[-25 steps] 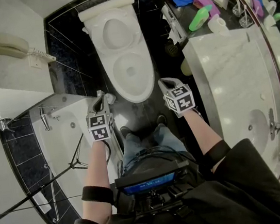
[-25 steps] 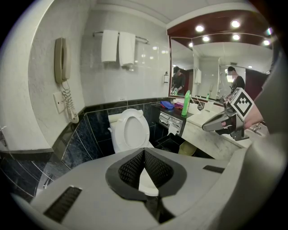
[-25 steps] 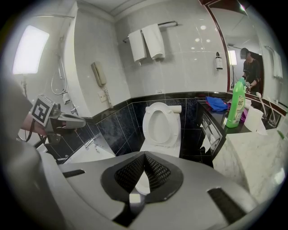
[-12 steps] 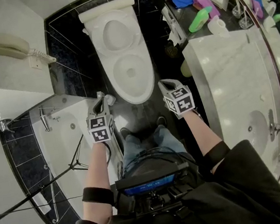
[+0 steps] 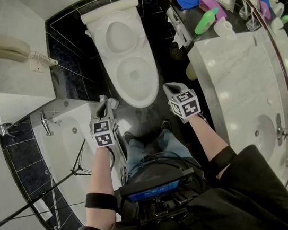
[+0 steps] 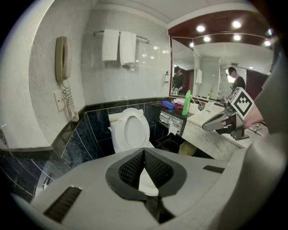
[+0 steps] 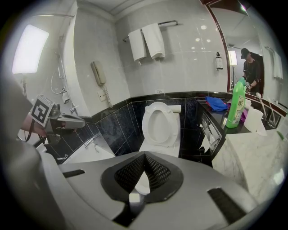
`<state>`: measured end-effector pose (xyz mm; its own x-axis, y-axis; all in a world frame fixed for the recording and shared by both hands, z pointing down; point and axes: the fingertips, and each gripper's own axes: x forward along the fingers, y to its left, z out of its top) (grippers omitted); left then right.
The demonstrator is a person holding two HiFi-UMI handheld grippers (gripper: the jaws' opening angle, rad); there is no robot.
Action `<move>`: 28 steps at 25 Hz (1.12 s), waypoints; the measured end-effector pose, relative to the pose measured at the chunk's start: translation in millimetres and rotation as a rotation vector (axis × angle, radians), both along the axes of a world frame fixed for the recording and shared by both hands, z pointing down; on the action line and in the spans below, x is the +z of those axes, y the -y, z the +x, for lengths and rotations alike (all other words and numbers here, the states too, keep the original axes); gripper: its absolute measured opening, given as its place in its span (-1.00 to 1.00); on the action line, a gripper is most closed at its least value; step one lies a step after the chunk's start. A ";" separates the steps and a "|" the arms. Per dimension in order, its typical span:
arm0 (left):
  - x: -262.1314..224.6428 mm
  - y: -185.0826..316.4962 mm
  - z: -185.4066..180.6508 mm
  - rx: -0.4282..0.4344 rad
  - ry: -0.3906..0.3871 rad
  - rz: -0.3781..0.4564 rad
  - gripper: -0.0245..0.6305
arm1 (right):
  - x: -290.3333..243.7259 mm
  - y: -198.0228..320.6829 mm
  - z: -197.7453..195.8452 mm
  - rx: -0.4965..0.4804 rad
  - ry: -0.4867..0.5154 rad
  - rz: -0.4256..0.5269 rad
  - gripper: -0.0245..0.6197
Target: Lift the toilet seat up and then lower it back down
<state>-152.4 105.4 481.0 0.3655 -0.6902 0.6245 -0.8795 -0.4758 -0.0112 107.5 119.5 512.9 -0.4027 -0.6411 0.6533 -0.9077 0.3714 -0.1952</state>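
Note:
The white toilet (image 5: 122, 85) stands against the black tiled wall ahead of me. Its seat (image 5: 99, 38) is raised and leans back against the tank, leaving the bowl (image 5: 135, 75) uncovered. The upright seat ring (image 6: 146, 128) shows in the left gripper view, and in the right gripper view the seat (image 7: 172, 123) is upright too. My left gripper (image 5: 103, 99) hovers at the bowl's front left, shut and empty. My right gripper (image 5: 167, 85) hovers at the bowl's front right, also shut and empty. Neither touches the toilet.
A marble counter (image 5: 244, 70) with a sink and several bottles runs along the right. A bathtub (image 5: 62, 140) lies at the left, with a wall phone (image 5: 10, 47) above it. Towels (image 7: 146, 42) hang over the toilet. A small bin (image 6: 188, 149) sits under the counter.

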 end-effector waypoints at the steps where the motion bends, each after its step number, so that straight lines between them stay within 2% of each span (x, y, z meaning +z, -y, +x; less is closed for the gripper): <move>1: 0.4 0.4 0.1 0.000 -0.001 0.001 -0.90 | 0.2 -0.2 0.3 -0.001 0.000 -0.002 -0.91; 28: 1.0 4.4 0.0 -0.004 -0.006 -0.002 -0.90 | -2.3 6.3 1.9 -0.004 -0.018 0.005 -0.91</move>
<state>-152.5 101.0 482.0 0.3663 -0.6909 0.6233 -0.8816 -0.4719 -0.0049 109.4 113.2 510.6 -0.3931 -0.6430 0.6573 -0.9098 0.3756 -0.1767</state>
